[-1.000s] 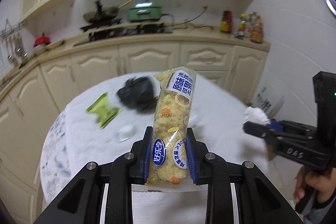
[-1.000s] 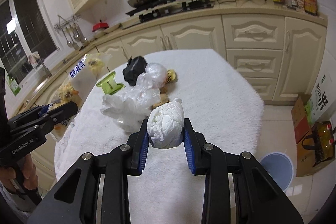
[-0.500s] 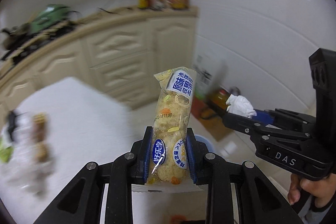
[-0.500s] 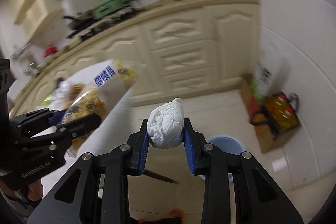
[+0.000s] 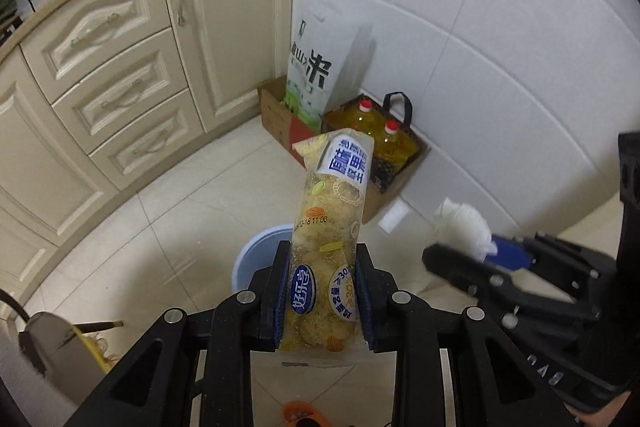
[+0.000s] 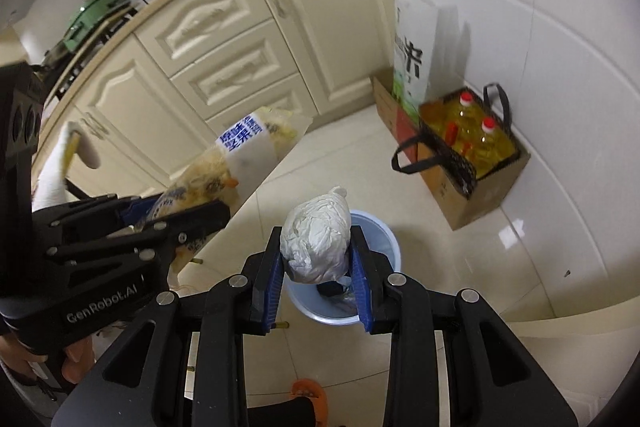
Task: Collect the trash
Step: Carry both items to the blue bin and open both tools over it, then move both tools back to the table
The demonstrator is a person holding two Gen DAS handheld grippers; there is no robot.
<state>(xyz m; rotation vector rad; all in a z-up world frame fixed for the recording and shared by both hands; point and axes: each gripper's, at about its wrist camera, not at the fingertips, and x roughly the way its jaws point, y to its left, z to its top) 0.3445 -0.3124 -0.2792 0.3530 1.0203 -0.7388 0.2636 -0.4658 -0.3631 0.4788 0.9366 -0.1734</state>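
My left gripper (image 5: 322,287) is shut on a long yellow snack packet (image 5: 330,227) with blue labels, held upright above the floor. The packet also shows in the right wrist view (image 6: 240,151), at the left. My right gripper (image 6: 316,267) is shut on a crumpled white paper ball (image 6: 316,239), which shows in the left wrist view (image 5: 464,231) at the right. A light blue trash bin (image 6: 376,227) stands on the tiled floor right below the paper ball. In the left wrist view the bin (image 5: 256,251) is partly hidden behind the packet.
Cream kitchen cabinets (image 5: 120,67) run along the left. A cardboard box with oil bottles (image 6: 472,143) and a white rice bag (image 5: 320,67) stand against the tiled wall. An orange slipper (image 6: 308,391) lies on the floor near me.
Both grippers swung from the table round to the right and tilted down toward the floor. The blue bin is now under them. Both still hold their items.
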